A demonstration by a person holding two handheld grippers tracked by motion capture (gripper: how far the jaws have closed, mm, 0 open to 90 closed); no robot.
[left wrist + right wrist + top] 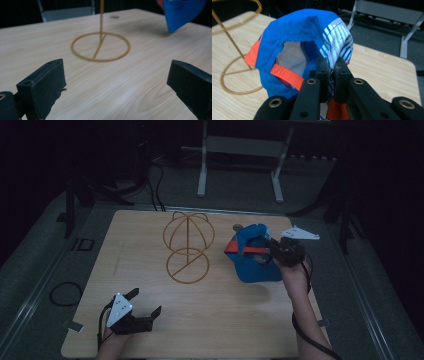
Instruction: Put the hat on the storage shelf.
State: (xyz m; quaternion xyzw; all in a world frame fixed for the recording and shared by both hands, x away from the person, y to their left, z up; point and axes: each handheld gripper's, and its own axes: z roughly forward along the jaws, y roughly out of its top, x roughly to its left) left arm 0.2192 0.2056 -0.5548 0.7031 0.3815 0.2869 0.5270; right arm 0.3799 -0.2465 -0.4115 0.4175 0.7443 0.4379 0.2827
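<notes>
Right gripper (274,251) clamped tight on fabric edge of blue cap (252,262), orange trim and mesh lining visible, cap lifted off worktop (210,320) at right side, just beside gold wire stand (187,247). Left gripper (145,304) low near front-left corner, jaws spread wide, nothing between them, well apart from cap.

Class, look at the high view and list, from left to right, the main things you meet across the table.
Left gripper, fingers apart → gold wire stand → blue and orange cap → right gripper, fingers shut on the cap's edge.
</notes>
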